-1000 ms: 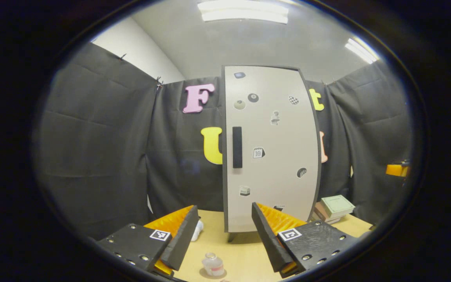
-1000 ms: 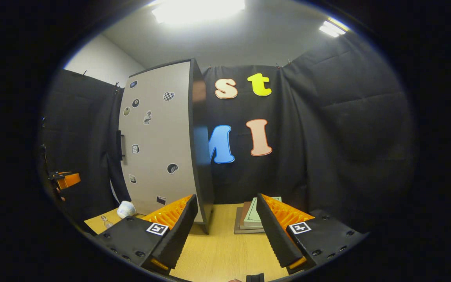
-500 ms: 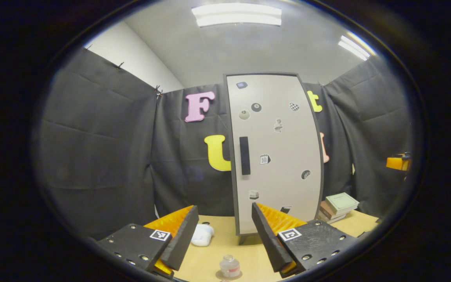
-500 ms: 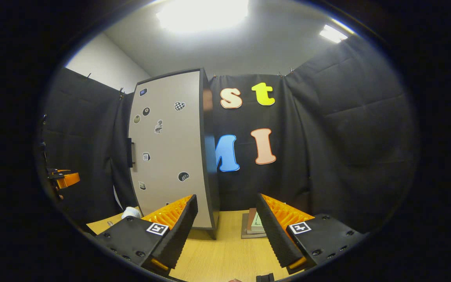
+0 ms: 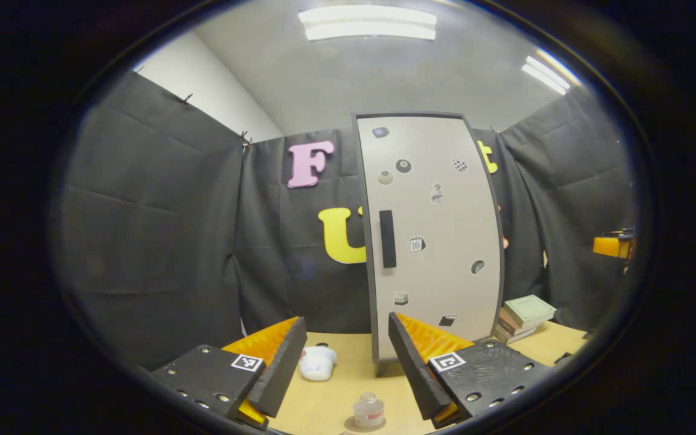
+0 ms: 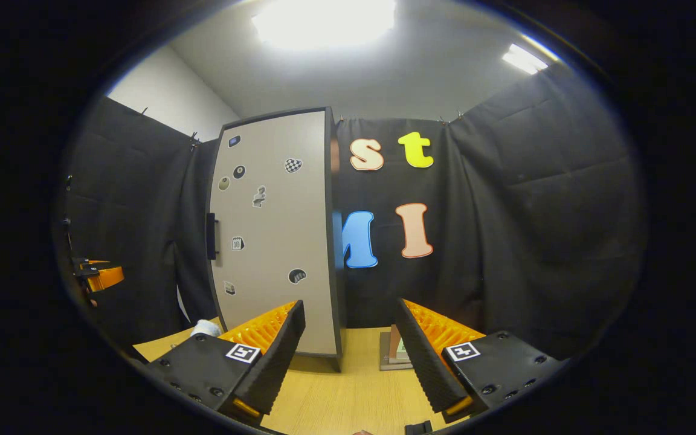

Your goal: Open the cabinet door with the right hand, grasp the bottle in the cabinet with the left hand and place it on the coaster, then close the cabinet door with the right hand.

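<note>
The tall grey cabinet (image 5: 438,241) stands with its door closed and its dark handle (image 5: 387,238) on the left edge. A small clear bottle (image 5: 368,411) stands upright on a round coaster (image 5: 348,430) on the wooden table, low between my left gripper's fingers. My left gripper (image 5: 345,319) is open and holds nothing, well back from the cabinet. The right gripper view shows the cabinet (image 6: 272,235) from its right side, handle (image 6: 211,235) on the far edge. My right gripper (image 6: 349,304) is open and empty, off the door. The other gripper (image 6: 97,275) shows at the far left.
A white crumpled object (image 5: 318,362) lies on the table left of the cabinet. A stack of books (image 5: 523,317) sits to the cabinet's right, and the same books (image 6: 391,353) show between the right fingers. The light wooden table (image 6: 348,399) stretches in front.
In both views the cabinet has slid rightward and shrunk a little as both grippers drew back. The bottle shifted right in the left view. Both grippers stayed open.
</note>
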Demonstrator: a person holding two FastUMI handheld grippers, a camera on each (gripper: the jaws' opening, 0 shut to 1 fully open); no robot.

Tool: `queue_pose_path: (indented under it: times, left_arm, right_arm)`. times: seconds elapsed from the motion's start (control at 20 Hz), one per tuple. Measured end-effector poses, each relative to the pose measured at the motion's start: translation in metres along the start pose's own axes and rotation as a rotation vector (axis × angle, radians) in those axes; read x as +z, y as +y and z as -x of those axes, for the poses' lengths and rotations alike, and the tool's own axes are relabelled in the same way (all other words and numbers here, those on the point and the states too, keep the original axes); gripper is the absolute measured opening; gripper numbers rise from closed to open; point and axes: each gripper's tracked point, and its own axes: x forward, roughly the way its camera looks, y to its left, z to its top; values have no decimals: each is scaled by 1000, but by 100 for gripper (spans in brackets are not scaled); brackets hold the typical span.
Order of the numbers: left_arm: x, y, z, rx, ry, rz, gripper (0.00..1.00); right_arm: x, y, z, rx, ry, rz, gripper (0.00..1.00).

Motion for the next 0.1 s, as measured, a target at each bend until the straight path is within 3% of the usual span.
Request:
queue_pose_path:
  times: [0.1]
  left_arm:
    - [-1, 2, -2, -1, -1, 0, 82]
  right_arm:
    - [-1, 2, 0, -1, 6, 0, 96]
